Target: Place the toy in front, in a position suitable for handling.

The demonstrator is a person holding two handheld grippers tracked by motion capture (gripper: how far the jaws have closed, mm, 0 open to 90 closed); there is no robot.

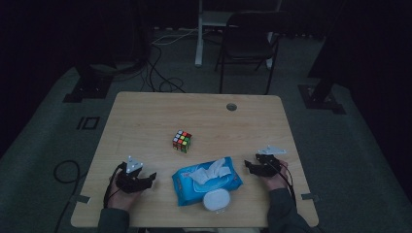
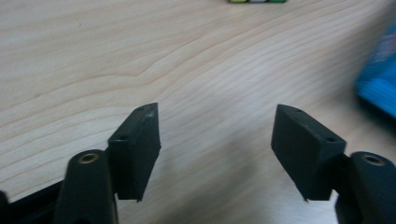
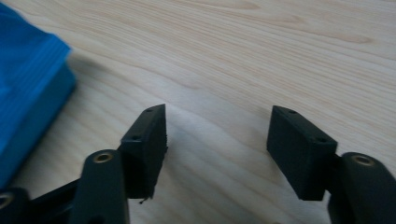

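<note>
The wipes pack (image 1: 206,180) lies near the table's (image 1: 145,121) front edge, between the two grippers, with a white sheet sticking up from its top and its round white lid (image 1: 215,199) at the near end. Its long axis runs roughly across the table, tilted a little, so each short end faces one hand. The left gripper (image 1: 148,177) rests left of the pack, jaws spread with only bare wood between them; in the left gripper view the pack's blue edge (image 2: 378,88) sits off to the right. The right gripper (image 1: 250,167) rests just right of the pack, jaws likewise apart and empty, the blue corner (image 3: 30,88) close at its left. The right one looks slightly nearer the pack. The cube (image 1: 181,141) stands behind the pack, well apart, toward the table's middle.
</note>
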